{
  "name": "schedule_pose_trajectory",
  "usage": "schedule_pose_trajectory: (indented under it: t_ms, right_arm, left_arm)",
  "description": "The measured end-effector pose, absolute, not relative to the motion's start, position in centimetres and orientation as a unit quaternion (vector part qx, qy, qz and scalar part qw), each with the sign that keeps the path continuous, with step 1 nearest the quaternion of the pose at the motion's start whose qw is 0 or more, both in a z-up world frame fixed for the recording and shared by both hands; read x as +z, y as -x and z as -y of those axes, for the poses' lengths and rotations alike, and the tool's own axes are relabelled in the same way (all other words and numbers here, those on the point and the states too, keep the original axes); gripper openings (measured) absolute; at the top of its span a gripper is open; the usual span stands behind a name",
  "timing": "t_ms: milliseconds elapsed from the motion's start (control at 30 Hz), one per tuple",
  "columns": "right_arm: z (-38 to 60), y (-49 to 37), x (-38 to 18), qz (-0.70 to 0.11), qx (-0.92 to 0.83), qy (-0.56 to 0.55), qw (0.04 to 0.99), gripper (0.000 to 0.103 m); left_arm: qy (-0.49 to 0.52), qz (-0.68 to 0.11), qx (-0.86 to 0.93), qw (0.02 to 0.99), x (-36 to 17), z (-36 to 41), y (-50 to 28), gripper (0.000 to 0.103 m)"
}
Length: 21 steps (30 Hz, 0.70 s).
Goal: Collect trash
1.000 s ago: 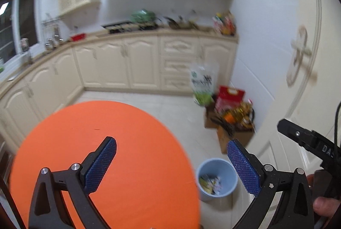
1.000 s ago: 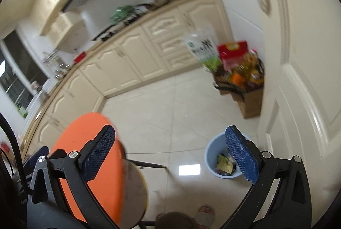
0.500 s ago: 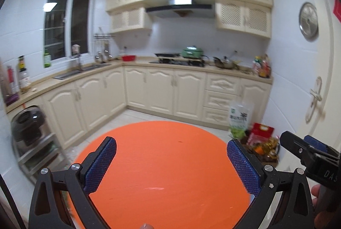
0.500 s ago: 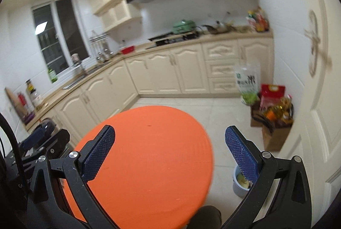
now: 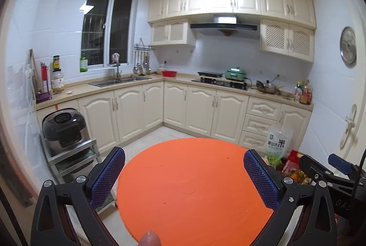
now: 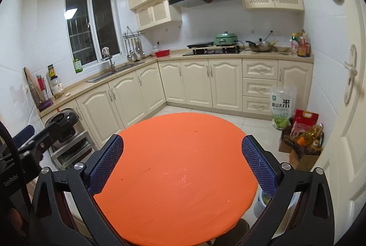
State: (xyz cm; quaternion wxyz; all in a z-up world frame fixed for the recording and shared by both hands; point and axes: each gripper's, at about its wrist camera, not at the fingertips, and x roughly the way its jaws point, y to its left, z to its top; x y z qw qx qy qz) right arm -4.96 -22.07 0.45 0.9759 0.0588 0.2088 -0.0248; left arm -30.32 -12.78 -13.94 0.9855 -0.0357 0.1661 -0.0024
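The left claw (image 5: 184, 175) is spread wide with nothing between its blue textured pads, held above the round, flat orange tabletop (image 5: 194, 188). The right claw (image 6: 183, 162) is likewise wide open and holds nothing, over the same orange tabletop (image 6: 178, 172). The tabletop's surface is bare apart from a few small dark specks.

Just past the tabletop's right edge, on the white tiled floor, the rim of a pale blue round plastic bin (image 6: 263, 201) shows behind the right claw's right finger, with yellowish scraps of trash inside; most of the bin is hidden.

Beyond the tabletop to the right, a clear plastic rice bag with green print (image 6: 281, 106) stands against the cream cabinets, with a brown cardboard box of bottles (image 6: 302, 150) near it. Left of the tabletop, a black rice cooker (image 5: 64, 129) sits on a low metal rack.
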Motion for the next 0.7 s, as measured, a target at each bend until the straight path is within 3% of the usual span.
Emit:
schedule_pose_trajectory:
  t_ms: [700]
  right_arm:
    - [19.6,6.8,0.3,-0.208,-0.023,-0.042,0.977,0.103]
  left_arm:
    - [0.037,-0.175,-0.003,0.984,-11.8,13.7,33.6,0.102]
